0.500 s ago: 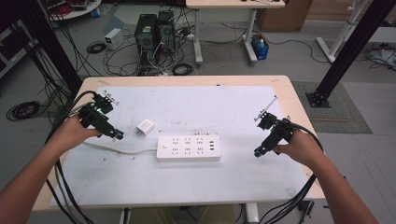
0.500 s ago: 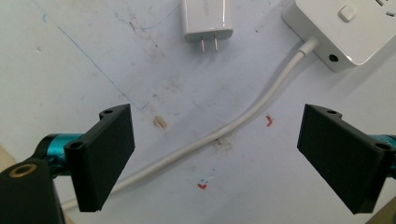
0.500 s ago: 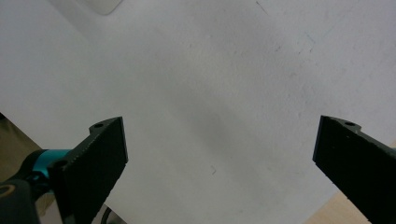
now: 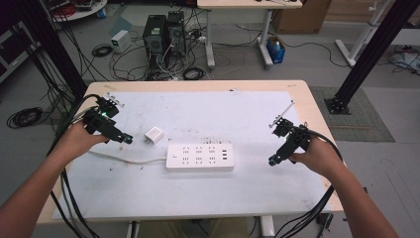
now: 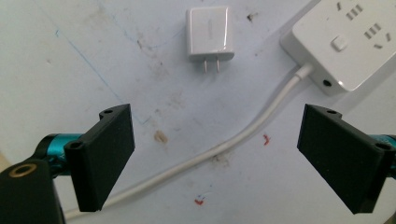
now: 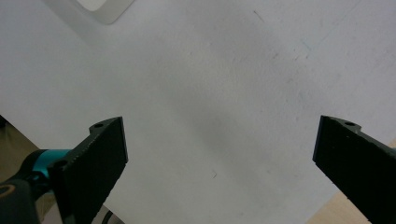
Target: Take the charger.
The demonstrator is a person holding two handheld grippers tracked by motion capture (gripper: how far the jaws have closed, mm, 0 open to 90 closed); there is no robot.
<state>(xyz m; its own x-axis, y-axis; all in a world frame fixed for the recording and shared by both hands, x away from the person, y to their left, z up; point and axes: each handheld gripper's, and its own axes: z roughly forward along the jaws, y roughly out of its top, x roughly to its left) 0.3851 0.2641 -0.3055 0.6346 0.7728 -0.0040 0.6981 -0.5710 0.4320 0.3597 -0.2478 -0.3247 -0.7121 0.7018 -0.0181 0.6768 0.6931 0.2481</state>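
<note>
High view overhead; gripper views close, downward; share power strip (image 4: 199, 157)

I see a white charger (image 5: 209, 31) with silvery prongs, a white power strip (image 4: 199, 157) with grey socket slots, and its white cord (image 5: 224, 147). The bench (image 4: 307, 94) is pale wood under a white, stain-flecked mat (image 4: 213, 111). My jaws are black on teal stems.

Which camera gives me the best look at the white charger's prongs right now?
The left gripper view: the white charger lies flat, both prongs pointing toward the open left claw. The high view shows it as a small white block beside the power strip, prongs unreadable.
</note>
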